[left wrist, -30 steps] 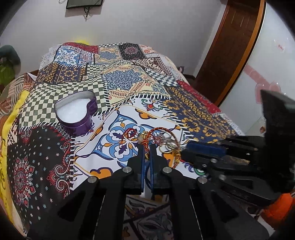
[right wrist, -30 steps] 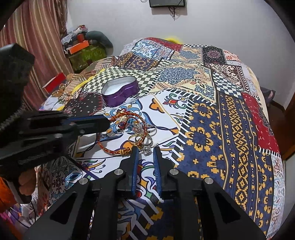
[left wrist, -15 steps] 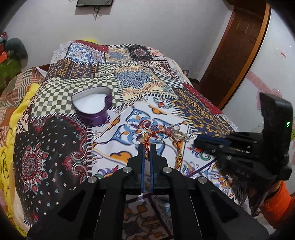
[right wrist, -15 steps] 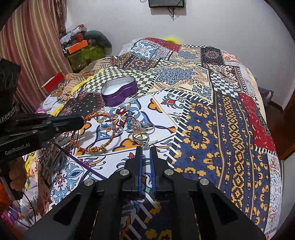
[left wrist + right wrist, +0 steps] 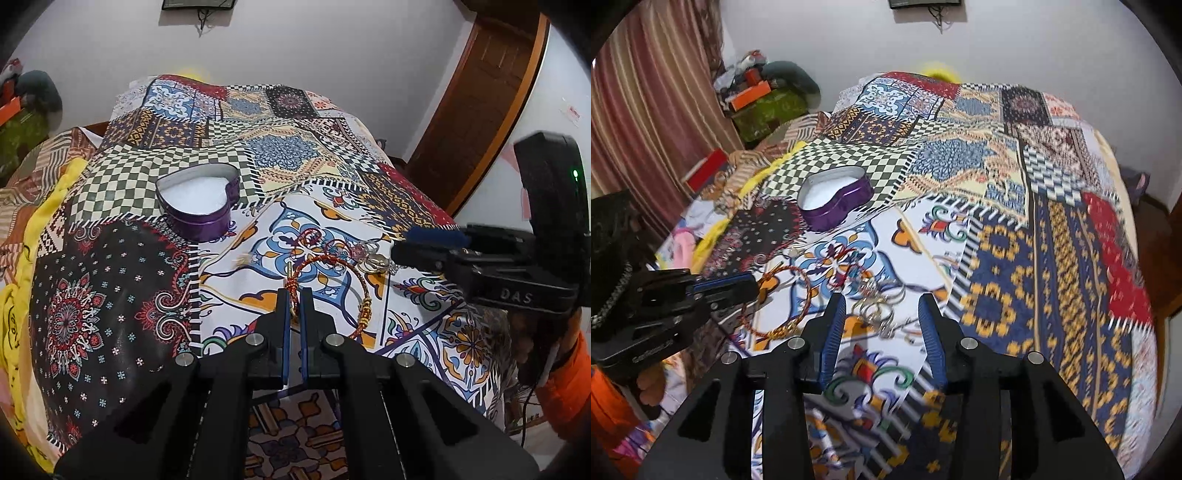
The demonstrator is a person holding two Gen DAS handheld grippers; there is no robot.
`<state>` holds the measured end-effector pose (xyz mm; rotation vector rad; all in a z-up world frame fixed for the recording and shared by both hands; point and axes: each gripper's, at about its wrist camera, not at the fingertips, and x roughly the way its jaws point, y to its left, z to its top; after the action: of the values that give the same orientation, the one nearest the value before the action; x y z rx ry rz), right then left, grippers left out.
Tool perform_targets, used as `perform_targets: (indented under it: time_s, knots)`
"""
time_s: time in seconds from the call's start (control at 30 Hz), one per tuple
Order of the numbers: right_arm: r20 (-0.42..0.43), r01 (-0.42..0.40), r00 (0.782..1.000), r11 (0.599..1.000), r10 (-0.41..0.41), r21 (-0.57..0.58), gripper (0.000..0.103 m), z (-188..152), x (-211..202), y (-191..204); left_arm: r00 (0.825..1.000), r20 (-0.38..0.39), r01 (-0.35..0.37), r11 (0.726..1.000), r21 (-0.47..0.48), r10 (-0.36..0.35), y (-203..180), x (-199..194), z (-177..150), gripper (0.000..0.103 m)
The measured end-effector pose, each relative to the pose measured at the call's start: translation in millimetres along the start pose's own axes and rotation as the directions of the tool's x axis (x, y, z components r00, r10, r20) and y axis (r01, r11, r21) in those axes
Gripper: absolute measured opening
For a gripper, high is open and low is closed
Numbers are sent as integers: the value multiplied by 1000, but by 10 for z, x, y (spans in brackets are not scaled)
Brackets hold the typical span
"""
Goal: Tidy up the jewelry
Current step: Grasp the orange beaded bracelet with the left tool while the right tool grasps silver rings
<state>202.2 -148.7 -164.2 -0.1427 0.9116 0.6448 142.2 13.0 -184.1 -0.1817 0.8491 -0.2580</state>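
Left tool [image 5: 294, 295] stays clamped on red-gold braided thread bangle [image 5: 328, 291], dragged clear of silver ring pile [image 5: 877, 310]. Right tool [image 5: 882, 317] opening, empty, above rings. Purple heart-shaped tin [image 5: 197, 205] at 11 o'clock.

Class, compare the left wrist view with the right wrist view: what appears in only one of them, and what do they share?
Only the left wrist view shows the brown wooden door. Only the right wrist view shows the striped curtain and the orange box on the cluttered pile. Both show the purple heart-shaped tin, the red-and-gold braided bangle, the small silver rings, the patchwork bedspread, the left tongs shut on that bangle, and the right tongs opening above the rings.
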Motion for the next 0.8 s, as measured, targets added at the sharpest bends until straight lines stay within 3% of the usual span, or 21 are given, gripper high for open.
perform_targets:
  time_s: [0.27, 0.37, 0.53, 0.8]
  knots:
    - [-67, -6, 998, 997, 1, -79, 36, -14, 192, 97, 1000, -17, 15, 1000, -5, -15, 18, 77, -30, 3]
    - [-84, -4, 996, 996, -4, -89, 28, -43, 253, 119, 1000, -11, 15, 1000, -7, -15, 30, 66, -25, 3]
    - [-70, -10, 998, 997, 4, -78, 20, -41, 237, 109, 1000, 4, 0, 1000, 2, 0, 22, 30, -13, 3]
    - [-36, 3, 999, 996, -6, -88, 20, -11, 134, 168, 999, 32, -14, 1000, -14, 14, 42, -62, 28, 3]
